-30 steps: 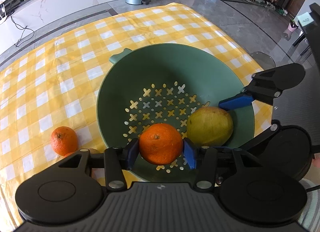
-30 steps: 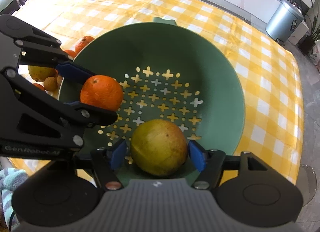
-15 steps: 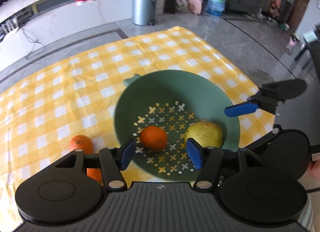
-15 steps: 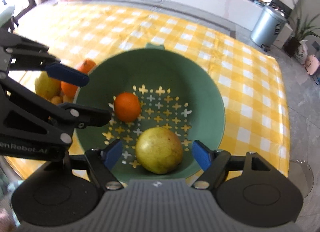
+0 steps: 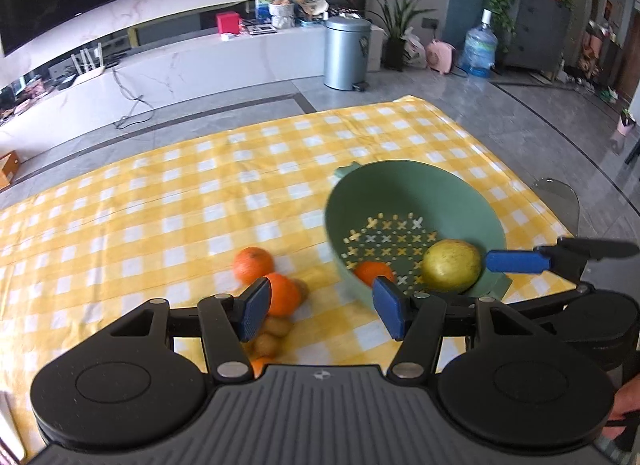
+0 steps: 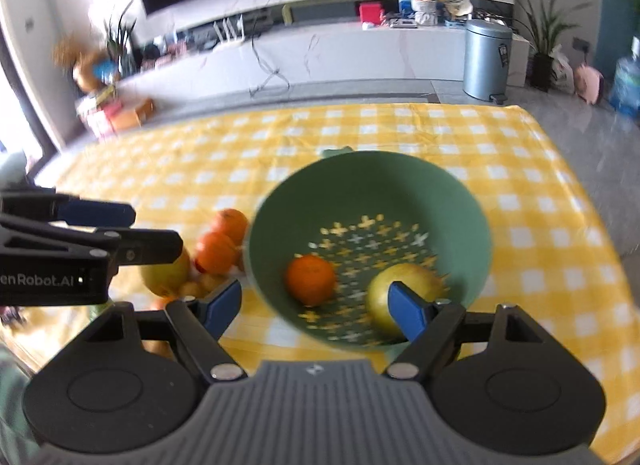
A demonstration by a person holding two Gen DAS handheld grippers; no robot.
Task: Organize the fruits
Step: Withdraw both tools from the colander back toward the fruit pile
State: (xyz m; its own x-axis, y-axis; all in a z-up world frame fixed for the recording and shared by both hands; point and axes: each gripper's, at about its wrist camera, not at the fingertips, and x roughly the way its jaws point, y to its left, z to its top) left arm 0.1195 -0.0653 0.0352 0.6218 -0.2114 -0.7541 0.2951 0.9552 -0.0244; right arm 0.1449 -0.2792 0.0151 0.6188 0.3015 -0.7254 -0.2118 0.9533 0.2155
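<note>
A green colander (image 5: 440, 193) (image 6: 380, 185) stands on the yellow checked cloth. In it lie an orange (image 5: 374, 272) (image 6: 310, 280) and a yellow-green fruit (image 5: 452, 271) (image 6: 408, 275). My left gripper (image 5: 323, 305) is open and empty, raised over the cloth left of the colander. My right gripper (image 6: 314, 307) hangs above the colander's near side; its jaws are opening with nothing gripped. Beside the colander on the cloth are two oranges (image 5: 253, 263) (image 5: 284, 293), small brown fruits (image 5: 276, 327) and a yellow fruit (image 6: 168, 275).
The cloth (image 5: 160, 205) covers the table up to its far and right edges. Past the right edge a glass corner (image 5: 556, 193) shows. A metal bin (image 5: 346, 53) stands on the floor beyond. A hand (image 5: 624, 405) holds the right gripper's handle.
The left gripper let go of the orange and the right let go of the yellow-green fruit; both now lie in the colander. Both grippers rose and drew back, jaws wider.
</note>
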